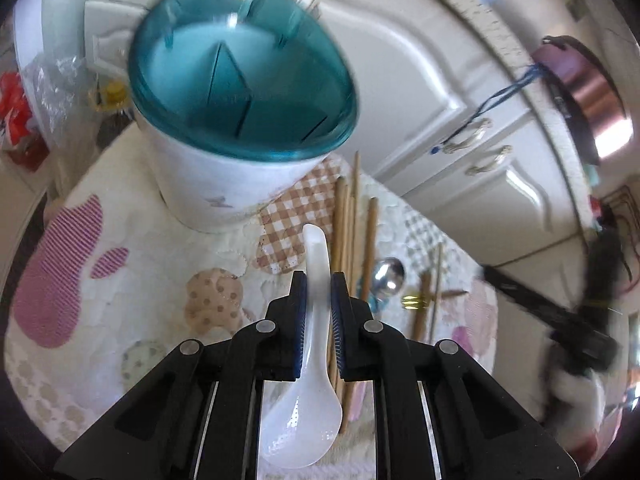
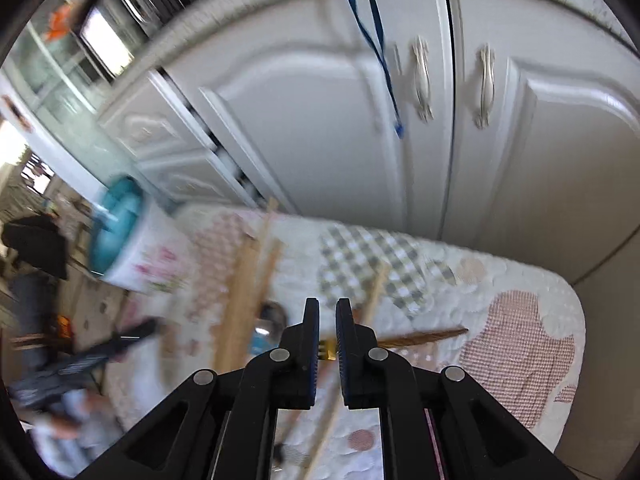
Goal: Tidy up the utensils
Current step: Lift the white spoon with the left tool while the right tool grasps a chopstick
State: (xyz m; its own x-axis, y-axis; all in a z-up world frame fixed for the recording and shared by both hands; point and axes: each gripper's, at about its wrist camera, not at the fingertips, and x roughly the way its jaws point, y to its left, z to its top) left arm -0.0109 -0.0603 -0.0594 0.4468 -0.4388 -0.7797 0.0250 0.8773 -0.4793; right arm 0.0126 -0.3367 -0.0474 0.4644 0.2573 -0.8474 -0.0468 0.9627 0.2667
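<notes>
My left gripper [image 1: 319, 280] is shut on the handle of a white ceramic soup spoon [image 1: 310, 380], held above the quilted mat, bowl end toward the camera. Ahead stands the white utensil holder with a teal divided insert [image 1: 240, 80]; it also shows blurred in the right wrist view [image 2: 120, 232]. Wooden chopsticks [image 1: 352, 216], a metal spoon [image 1: 386, 276] and a gold fork [image 1: 416, 302] lie on the mat. My right gripper [image 2: 327, 308] has its jaws nearly closed with a narrow gap, above the gold fork [image 2: 326, 350] and chopsticks [image 2: 248, 280]; nothing shows between them.
The quilted patchwork mat [image 1: 120, 280] covers a small table. White cabinet doors [image 2: 320, 100] stand close behind, with a blue cord [image 2: 380, 52] hanging down. A plastic bag and red packet [image 1: 24, 112] sit at the left. The other gripper's arm [image 1: 552, 312] is at the right.
</notes>
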